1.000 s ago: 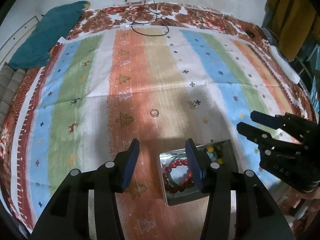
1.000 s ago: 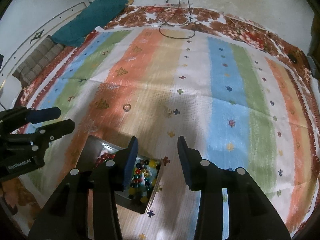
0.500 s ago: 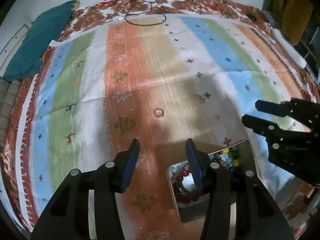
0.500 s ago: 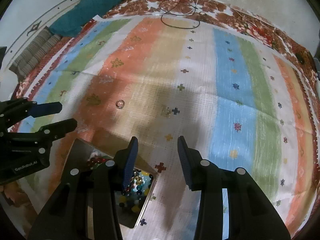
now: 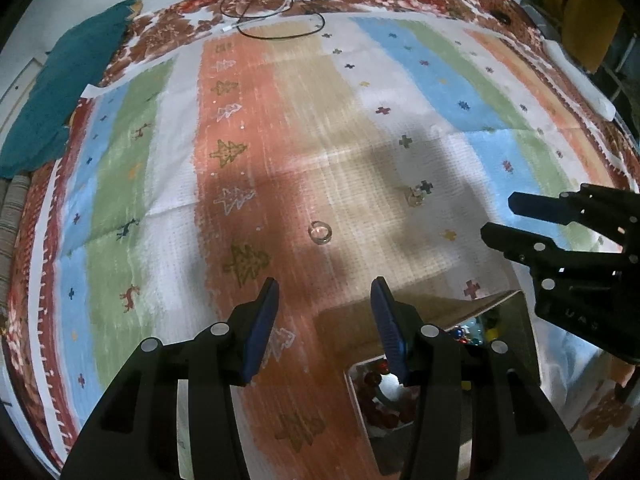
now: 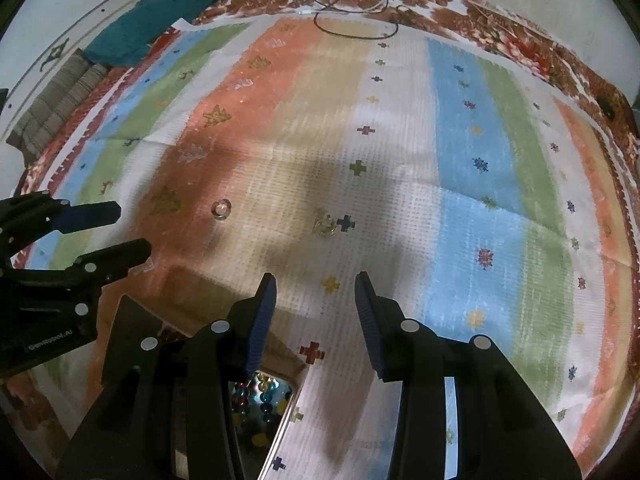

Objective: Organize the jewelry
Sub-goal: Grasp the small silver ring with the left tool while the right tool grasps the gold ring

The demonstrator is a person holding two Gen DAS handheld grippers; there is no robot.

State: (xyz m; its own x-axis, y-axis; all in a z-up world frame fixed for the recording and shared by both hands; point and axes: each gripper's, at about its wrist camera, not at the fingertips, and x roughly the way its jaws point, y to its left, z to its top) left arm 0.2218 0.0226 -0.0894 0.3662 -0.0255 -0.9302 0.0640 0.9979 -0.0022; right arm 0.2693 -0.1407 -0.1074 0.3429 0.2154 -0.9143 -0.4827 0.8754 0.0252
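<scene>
A striped cloth is covering the surface. Lying on it are a ring, a second ring, a metal tin, a black cable and a teal towel.

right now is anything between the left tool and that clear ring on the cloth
Nothing visible. The left tool is open and empty, and only bare striped cloth lies between it and the clear ring. The metal box sits off to its right, out of the path.
</scene>
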